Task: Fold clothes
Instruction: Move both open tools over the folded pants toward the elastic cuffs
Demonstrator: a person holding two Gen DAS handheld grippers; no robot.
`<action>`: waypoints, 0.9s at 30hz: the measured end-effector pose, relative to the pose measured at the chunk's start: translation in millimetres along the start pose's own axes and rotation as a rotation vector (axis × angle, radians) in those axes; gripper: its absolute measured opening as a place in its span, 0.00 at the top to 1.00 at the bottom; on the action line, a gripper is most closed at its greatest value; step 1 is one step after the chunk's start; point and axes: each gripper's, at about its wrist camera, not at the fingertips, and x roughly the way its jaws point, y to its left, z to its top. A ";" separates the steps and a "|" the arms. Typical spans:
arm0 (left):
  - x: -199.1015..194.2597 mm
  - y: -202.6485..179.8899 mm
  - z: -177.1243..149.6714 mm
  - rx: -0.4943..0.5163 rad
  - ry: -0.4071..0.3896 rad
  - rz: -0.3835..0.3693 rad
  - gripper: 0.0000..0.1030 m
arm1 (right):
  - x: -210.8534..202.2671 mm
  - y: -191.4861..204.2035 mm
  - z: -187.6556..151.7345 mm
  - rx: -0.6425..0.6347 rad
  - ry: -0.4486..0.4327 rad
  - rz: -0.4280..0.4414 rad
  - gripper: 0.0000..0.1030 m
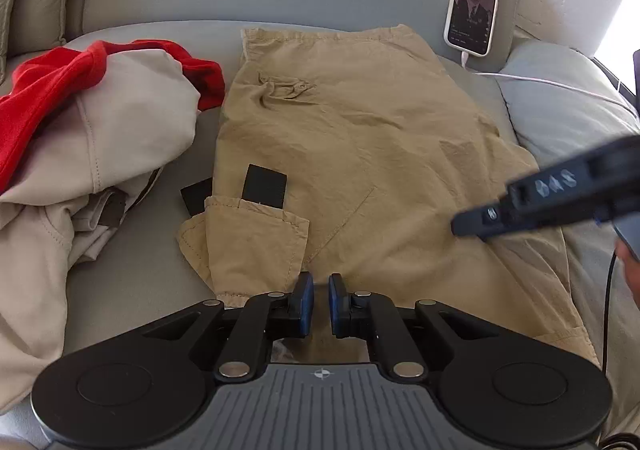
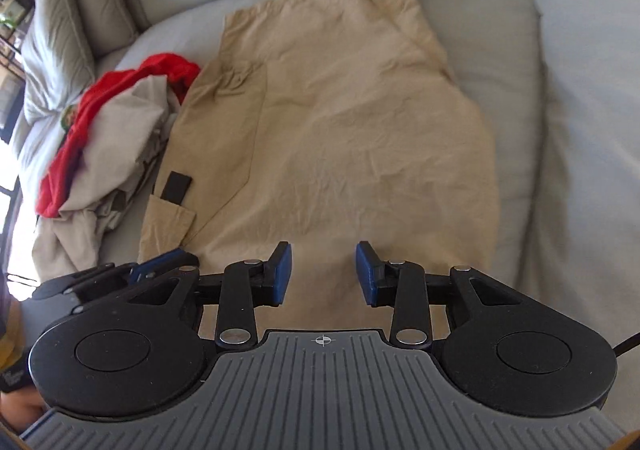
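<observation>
Tan cargo shorts (image 1: 360, 138) (image 2: 340, 110) lie spread flat on a grey sofa seat (image 1: 132, 282), with black tabs (image 1: 264, 186) sticking out of a side pocket. My left gripper (image 1: 322, 290) sits at the near hem. Its blue pads are almost together, with a thin strip of tan cloth between them. My right gripper (image 2: 323, 254) hovers over the near hem further right. Its jaws stand apart with nothing between them, only flat cloth below. One of its fingers (image 1: 520, 202) shows blurred in the left wrist view.
A heap of beige and red clothes (image 1: 100, 110) (image 2: 112, 122) lies left of the shorts. A phone (image 1: 472, 10) leans on the sofa back, its white cable (image 1: 560, 84) trailing right. Cushions (image 2: 64, 30) stand at the far left, and another seat cushion (image 2: 580, 130) lies to the right.
</observation>
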 end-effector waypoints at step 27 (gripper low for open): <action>41.5 68.3 89.4 -0.218 -0.119 0.072 0.97 | 12.4 -61.8 101.2 0.095 -0.366 -0.251 0.91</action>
